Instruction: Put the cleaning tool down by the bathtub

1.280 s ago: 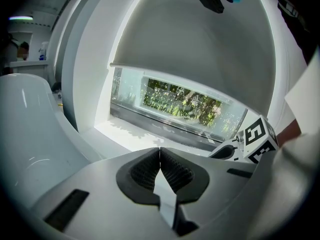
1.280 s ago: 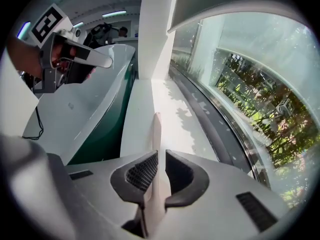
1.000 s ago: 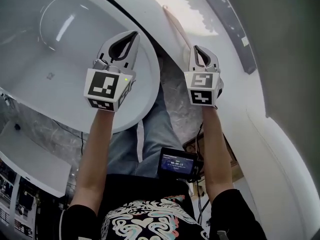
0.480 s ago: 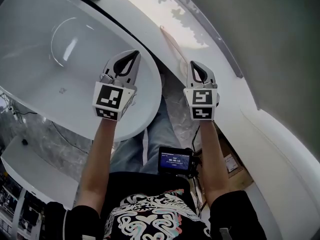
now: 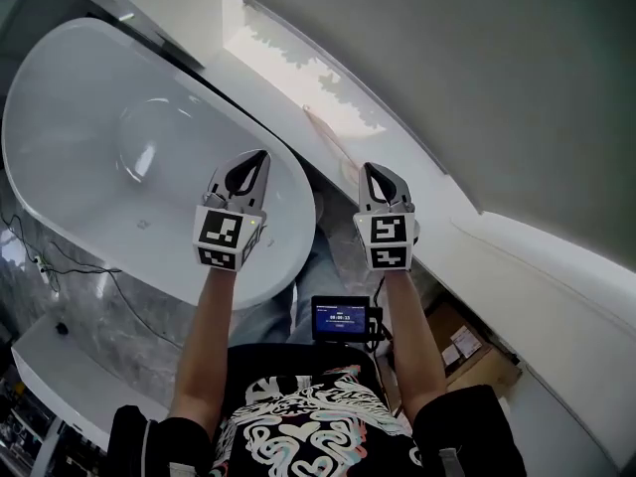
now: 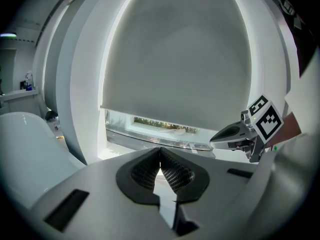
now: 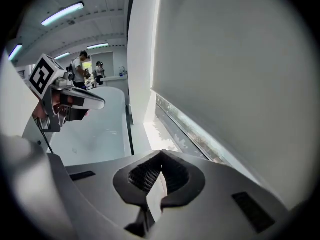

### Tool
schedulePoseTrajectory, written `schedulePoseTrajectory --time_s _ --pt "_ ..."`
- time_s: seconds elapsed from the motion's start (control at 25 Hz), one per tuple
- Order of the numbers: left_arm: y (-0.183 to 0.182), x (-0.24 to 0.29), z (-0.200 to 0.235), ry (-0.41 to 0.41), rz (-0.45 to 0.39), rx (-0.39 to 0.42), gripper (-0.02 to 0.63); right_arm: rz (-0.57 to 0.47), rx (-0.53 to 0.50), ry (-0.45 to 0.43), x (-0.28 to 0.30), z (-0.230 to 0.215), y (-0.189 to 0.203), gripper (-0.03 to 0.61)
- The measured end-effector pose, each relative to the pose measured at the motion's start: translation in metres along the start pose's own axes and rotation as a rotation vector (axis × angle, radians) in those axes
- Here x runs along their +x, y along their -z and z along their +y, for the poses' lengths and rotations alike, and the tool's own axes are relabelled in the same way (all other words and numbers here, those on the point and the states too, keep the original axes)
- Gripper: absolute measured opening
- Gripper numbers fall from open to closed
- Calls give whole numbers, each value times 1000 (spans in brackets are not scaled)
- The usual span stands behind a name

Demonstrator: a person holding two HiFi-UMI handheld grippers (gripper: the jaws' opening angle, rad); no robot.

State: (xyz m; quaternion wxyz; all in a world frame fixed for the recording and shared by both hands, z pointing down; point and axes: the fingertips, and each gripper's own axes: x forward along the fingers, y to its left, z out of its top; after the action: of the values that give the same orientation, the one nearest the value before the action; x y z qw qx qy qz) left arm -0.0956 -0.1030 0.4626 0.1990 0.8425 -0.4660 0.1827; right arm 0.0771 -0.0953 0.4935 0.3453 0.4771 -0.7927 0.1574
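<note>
White bathtub [image 5: 89, 157] fills the left of the head view, with a pale ledge along its far side. Between them lies a slim pinkish stick [image 5: 323, 135], probably the cleaning tool. Its long axis points away from the person, just ahead of the right tool [image 5: 378, 172] and farther from the left tool [image 5: 256, 159]. Both tools are closed and empty.

You wear a black short-sleeved T-shirt [image 5: 298, 435] with a white swirl print and blue jeans [image 5: 310, 271]; your pale grey left gripper [image 5: 256, 162] and right gripper [image 5: 373, 170] each carry a cube [image 5: 224, 237] of black-and-white square markers.
</note>
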Motion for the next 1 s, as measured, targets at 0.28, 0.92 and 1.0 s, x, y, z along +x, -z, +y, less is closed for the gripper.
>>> schedulePoseTrajectory --time_s 0.28,0.92,1.0 --pt "-45 -41 -11 -18 -72 34 17 -78 25 47 -54 -4 -29 26" --pt "-116 -123 -63 -11 -213 121 17 -209 104 136 -162 3 -48 26" --pt "-127 -135 -69 -12 -237 129 17 -231 124 154 -177 3 -53 26"
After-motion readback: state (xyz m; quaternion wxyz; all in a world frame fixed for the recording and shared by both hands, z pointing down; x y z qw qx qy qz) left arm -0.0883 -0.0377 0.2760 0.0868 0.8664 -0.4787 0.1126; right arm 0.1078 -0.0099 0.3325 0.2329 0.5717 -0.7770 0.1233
